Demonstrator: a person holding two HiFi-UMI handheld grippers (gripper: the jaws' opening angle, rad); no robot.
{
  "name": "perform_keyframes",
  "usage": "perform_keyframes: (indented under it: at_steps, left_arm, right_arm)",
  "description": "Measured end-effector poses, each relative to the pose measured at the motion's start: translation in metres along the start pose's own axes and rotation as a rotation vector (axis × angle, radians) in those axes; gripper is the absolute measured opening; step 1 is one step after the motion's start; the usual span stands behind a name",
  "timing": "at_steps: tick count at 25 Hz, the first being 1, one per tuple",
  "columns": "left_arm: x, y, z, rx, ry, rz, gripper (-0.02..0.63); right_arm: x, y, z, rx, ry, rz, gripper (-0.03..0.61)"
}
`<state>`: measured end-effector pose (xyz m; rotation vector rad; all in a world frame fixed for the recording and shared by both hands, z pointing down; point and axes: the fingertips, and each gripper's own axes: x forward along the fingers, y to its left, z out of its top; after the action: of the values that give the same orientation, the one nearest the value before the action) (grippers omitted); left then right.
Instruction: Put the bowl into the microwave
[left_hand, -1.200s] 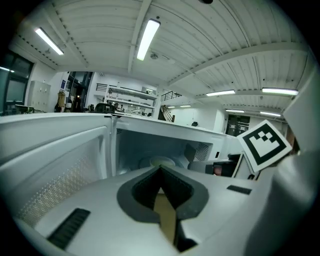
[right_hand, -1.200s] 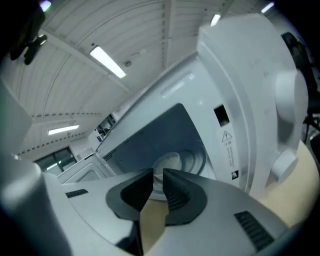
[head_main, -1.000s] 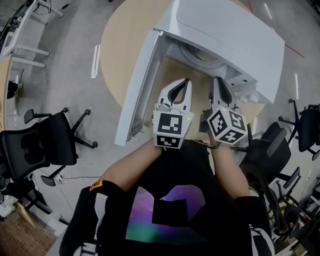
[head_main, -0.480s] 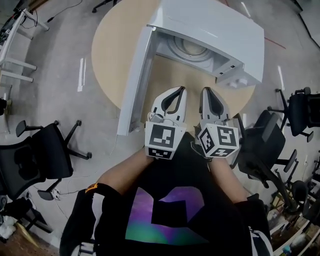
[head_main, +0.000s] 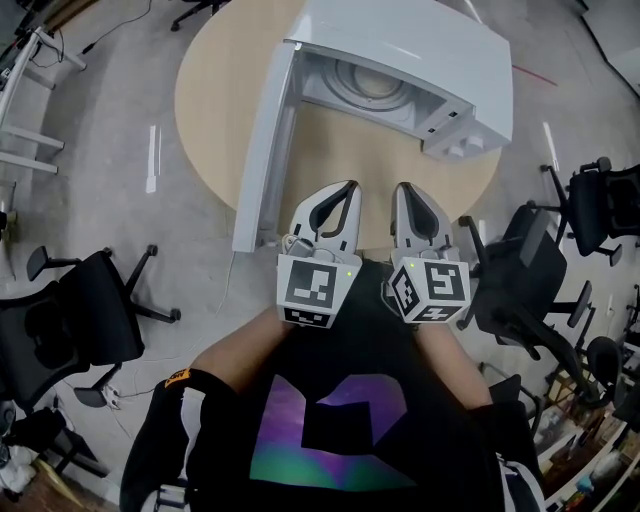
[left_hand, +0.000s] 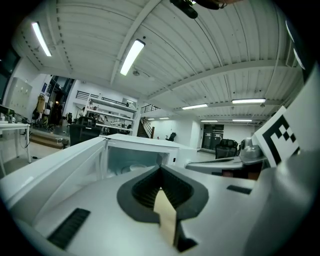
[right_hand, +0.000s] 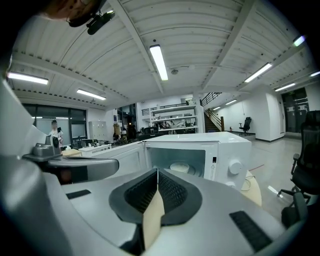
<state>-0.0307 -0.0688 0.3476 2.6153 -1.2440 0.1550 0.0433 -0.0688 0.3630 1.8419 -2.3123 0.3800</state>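
Head view from above: a white microwave (head_main: 430, 50) stands at upper centre on a round wooden table (head_main: 215, 85), its door (head_main: 262, 150) swung open to the left. The bowl (right_hand: 179, 167) sits inside the cavity. At frame centre, the left gripper (head_main: 346, 188) and right gripper (head_main: 403, 188) lie side by side near the microwave, each with jaws pressed together and holding nothing.

You have one microwave (head_main: 410, 40), one bowl (right_hand: 179, 167), one round table (head_main: 215, 90), two grippers (head_main: 347, 188) (head_main: 401, 188) and at least three office chairs (head_main: 70, 320) (head_main: 520, 275) (head_main: 600, 205)
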Motion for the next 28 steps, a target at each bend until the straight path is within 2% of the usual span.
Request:
perform_keyframes:
  at_steps: [9,19,28]
  left_arm:
    - [-0.010,-0.020,-0.002,0.015,-0.006,0.030,0.046]
    - [-0.023,-0.060,-0.012,0.030,0.012,0.107,0.046]
    - [-0.044,-0.089,-0.023,0.061,0.023,0.178,0.046]
  right_arm:
    - [-0.021,-0.006,-0.002,-0.072,0.002,0.033,0.023]
    - [-0.060,-0.035,-0.010,-0.064,0.022,0.080,0.023]
    - [-0.087,-0.037,-0.020,-0.072,0.032,0.158,0.023]
